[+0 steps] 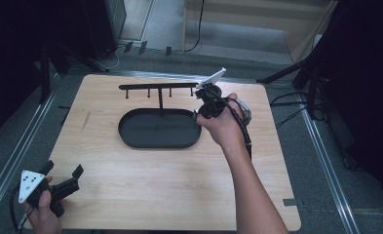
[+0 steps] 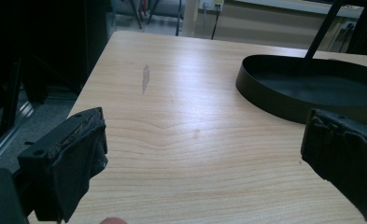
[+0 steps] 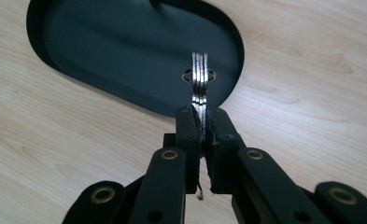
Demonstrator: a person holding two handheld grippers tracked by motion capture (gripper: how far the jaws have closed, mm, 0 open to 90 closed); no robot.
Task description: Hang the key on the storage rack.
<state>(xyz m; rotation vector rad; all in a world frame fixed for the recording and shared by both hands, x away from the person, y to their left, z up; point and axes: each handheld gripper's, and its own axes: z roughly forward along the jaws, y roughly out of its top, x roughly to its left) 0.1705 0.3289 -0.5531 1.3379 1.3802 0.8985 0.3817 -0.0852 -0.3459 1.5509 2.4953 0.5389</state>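
Observation:
A black oval tray [image 1: 130,141] lies mid-table, and from its back rises a thin post carrying a crossbar with several hooks [image 1: 157,86]. My right gripper [image 1: 202,108] hangs over the tray's right end, below the bar's right tip. In the right gripper view it [image 3: 202,116] is shut on a small bunch of flat metal pieces on a ring [image 3: 199,79], seen edge-on like keys, above the tray [image 3: 116,46]. My left gripper [image 1: 62,168] rests at the table's front left corner, open and holding nothing [image 2: 204,149]. The tray [image 2: 265,100] lies ahead of it to the right.
The wooden table [image 1: 155,195] has a faint scuff [image 1: 86,121] left of the tray. Metal rails run along the floor on both sides. Dark stands and cables crowd the back and right [image 1: 296,73].

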